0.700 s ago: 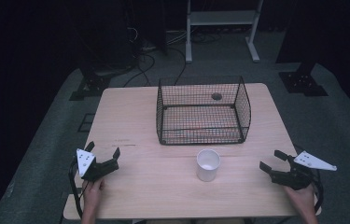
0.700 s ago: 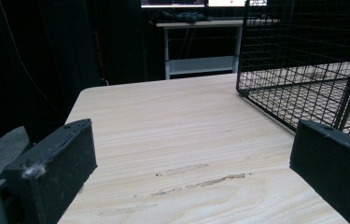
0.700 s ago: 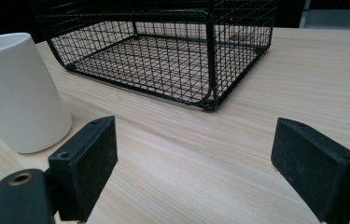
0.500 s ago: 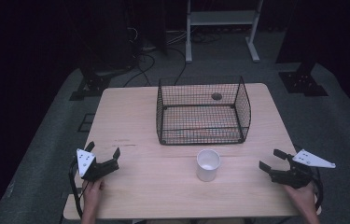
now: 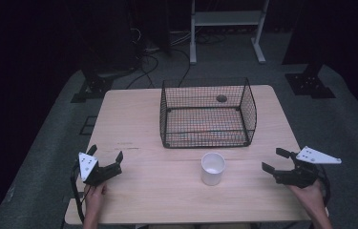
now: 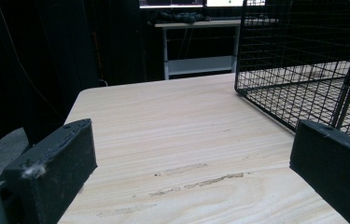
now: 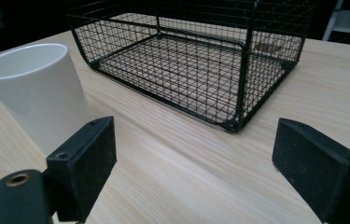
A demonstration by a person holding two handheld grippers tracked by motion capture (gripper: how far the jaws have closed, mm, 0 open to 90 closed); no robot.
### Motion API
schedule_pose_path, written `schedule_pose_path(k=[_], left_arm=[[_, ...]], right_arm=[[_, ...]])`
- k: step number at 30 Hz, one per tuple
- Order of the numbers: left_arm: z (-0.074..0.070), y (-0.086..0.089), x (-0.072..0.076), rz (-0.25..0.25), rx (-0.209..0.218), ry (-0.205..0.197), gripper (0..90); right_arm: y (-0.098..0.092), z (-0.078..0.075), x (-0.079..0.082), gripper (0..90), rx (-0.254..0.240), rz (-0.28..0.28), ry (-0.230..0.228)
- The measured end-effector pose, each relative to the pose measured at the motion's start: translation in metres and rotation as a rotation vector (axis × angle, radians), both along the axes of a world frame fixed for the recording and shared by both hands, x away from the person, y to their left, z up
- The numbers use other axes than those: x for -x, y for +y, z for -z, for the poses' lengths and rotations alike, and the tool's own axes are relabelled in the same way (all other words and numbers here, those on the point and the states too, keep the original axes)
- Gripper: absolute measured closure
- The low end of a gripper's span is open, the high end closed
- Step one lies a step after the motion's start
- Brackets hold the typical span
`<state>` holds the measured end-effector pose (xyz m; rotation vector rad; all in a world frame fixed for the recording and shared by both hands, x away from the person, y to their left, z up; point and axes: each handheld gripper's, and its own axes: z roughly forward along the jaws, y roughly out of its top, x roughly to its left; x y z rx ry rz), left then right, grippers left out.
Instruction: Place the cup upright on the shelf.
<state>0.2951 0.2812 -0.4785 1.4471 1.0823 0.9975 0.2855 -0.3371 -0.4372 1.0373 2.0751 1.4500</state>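
1. Nothing has shifted since the earlier frames: both hands sit parked at the table's near edge.
2. Left gripper (image 5: pixel 104 161) has its jaws spread wide and empty.
3. Right gripper (image 5: pixel 277 161) is likewise open, holding nothing.
4. White cup (image 5: pixel 213 168) stands upright between them, just in front of the wire basket (image 5: pixel 208 113), untouched.
5. My read: work hasn't started; everything is left to do.

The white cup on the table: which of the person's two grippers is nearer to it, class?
The right gripper is nearer, off to the white cup's right. The left gripper sits farther away on the cup's left. Neither touches it.
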Motion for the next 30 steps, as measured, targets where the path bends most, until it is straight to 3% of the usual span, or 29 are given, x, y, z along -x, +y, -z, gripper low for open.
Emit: schedule_pose_path(k=[14, 30], left_arm=[[0.0, 0.0, 0.0, 0.0, 0.001, -0.001, 0.0], [0.0, 0.0, 0.0, 0.002, 0.002, -0.001, 0.0]], right_arm=[[0.017, -0.011, -0.005, 9.3, 0.028, -0.073, 0.005], [0.047, -0.023, -0.005, 7.7, 0.044, -0.203, -0.002]])
